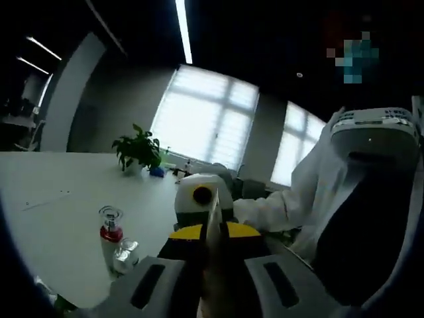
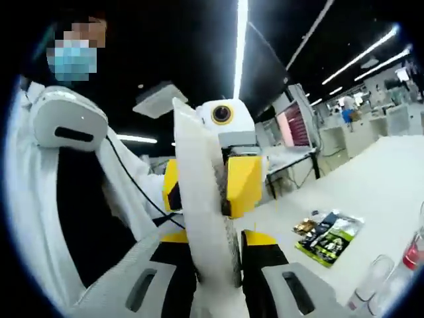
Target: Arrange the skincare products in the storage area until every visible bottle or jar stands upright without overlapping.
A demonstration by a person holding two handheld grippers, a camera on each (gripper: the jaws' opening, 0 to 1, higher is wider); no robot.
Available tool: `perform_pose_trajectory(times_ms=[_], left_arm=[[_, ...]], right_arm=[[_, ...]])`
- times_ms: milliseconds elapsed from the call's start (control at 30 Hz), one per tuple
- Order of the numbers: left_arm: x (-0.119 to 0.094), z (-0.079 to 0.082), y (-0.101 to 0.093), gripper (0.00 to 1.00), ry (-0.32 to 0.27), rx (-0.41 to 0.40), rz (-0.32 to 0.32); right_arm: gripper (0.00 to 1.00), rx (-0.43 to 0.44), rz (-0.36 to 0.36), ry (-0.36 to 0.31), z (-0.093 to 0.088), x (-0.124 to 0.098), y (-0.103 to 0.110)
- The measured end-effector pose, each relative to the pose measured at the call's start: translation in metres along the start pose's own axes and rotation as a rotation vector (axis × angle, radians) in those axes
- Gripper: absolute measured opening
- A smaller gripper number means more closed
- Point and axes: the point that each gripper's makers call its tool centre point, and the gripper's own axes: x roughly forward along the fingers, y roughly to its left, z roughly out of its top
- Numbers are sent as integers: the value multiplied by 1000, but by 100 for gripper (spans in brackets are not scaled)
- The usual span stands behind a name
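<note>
In the left gripper view, a small bottle [image 1: 110, 237] with a clear faceted cap and a red collar is standing upright on the white worktop [image 1: 59, 199], near its nearer edge. A clear glass jar or bottle [image 1: 124, 256] is sitting just beside it, touching or nearly so; whether that one is upright I cannot tell. A potted plant [image 1: 138, 150] is standing well apart, toward the worktop's far edge. The left gripper [image 1: 212, 232] is pinching a thin, pale, translucent flat object [image 1: 211, 225], seen here edge-on, with its jaws closed on it.

In the right gripper view, the right gripper [image 2: 215, 248] is clamping the same flat object, showing as a frosted white strip rising between its jaws, with the left gripper gripping it higher up. A green and black packet [image 2: 329, 236] is lying flat on the worktop, and clear bottles [image 2: 391, 278] are standing at the right edge.
</note>
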Motion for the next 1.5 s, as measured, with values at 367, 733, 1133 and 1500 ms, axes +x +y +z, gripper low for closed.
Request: perform_pose_trajectory(times_ms=[367, 733, 1133, 1500], left_arm=[[-3, -17, 24, 4, 60, 103, 122], [-9, -42, 34, 5, 44, 114, 122], [-14, -64, 33, 8, 103, 101, 124], [-18, -76, 37, 10, 178, 145, 149]], right_arm=[[18, -88, -159, 70, -14, -1, -32], [16, -147, -185, 172, -37, -4, -42], [10, -281, -232, 293, -64, -1, -53], [12, -271, -246, 317, -72, -7, -54]])
